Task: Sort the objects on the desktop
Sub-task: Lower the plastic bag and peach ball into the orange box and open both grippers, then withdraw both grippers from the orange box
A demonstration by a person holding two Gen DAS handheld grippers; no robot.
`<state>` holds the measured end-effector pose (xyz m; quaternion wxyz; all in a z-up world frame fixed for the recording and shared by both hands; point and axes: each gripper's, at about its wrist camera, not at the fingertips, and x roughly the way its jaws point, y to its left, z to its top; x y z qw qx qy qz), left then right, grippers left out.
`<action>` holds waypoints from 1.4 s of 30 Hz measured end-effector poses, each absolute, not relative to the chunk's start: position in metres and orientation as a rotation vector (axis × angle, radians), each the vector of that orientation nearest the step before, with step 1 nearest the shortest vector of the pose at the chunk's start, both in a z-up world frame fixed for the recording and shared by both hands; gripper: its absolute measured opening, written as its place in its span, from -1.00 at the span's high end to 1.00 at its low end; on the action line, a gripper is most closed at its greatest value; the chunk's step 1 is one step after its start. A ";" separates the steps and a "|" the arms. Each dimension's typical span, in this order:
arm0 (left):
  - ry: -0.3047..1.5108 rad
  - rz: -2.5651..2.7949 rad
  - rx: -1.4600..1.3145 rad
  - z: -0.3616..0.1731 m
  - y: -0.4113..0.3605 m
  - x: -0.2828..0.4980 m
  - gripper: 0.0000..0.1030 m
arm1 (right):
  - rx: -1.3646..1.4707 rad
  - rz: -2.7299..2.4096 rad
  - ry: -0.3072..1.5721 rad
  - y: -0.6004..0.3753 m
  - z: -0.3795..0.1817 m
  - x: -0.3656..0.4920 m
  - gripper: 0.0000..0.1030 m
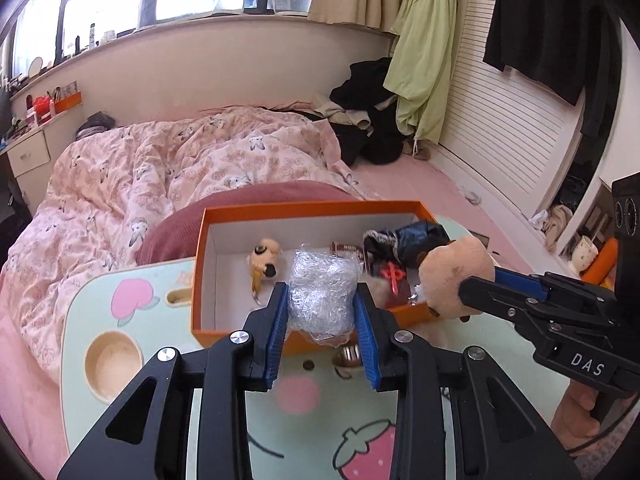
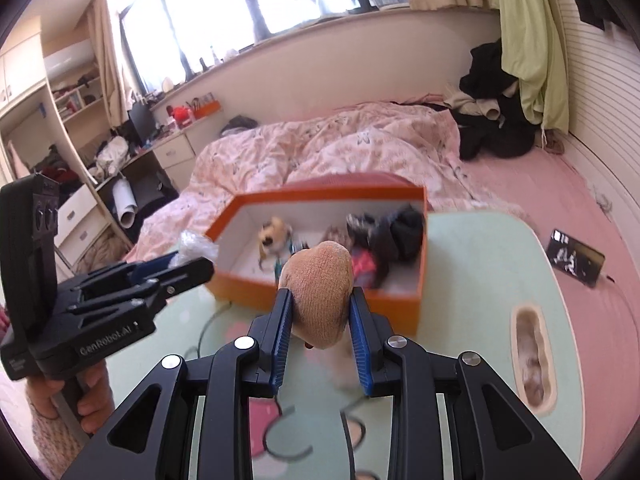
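A rumpled pink quilt (image 1: 192,160) covers the bed behind the mint-green lap table (image 2: 480,264), and a dark pile of clothes (image 1: 368,120) lies under a hanging green cloth (image 1: 428,48). A black phone (image 2: 578,258) rests on the pink sheet beside the table, and cluttered shelves (image 2: 76,96) stand by the window

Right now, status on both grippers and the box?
Left gripper shut on crumpled plastic wrap. Right gripper shut on tan plush toy. Both near orange box, already part-filled. Nothing blocking.
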<state>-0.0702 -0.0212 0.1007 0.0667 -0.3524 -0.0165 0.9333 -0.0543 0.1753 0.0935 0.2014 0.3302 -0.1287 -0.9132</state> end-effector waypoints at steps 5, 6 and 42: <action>-0.075 2.886 -1.120 0.095 -0.033 -0.117 0.27 | 1.018 -2.485 -0.395 0.161 0.092 -0.112 0.34; -0.090 2.884 -1.146 0.091 -0.035 -0.122 0.19 | 1.042 -2.484 -0.406 0.161 0.089 -0.118 0.30; -0.007 2.915 -1.421 -0.009 -0.013 0.005 -1.00 | 1.271 -2.656 -0.047 0.160 -0.011 0.005 -1.00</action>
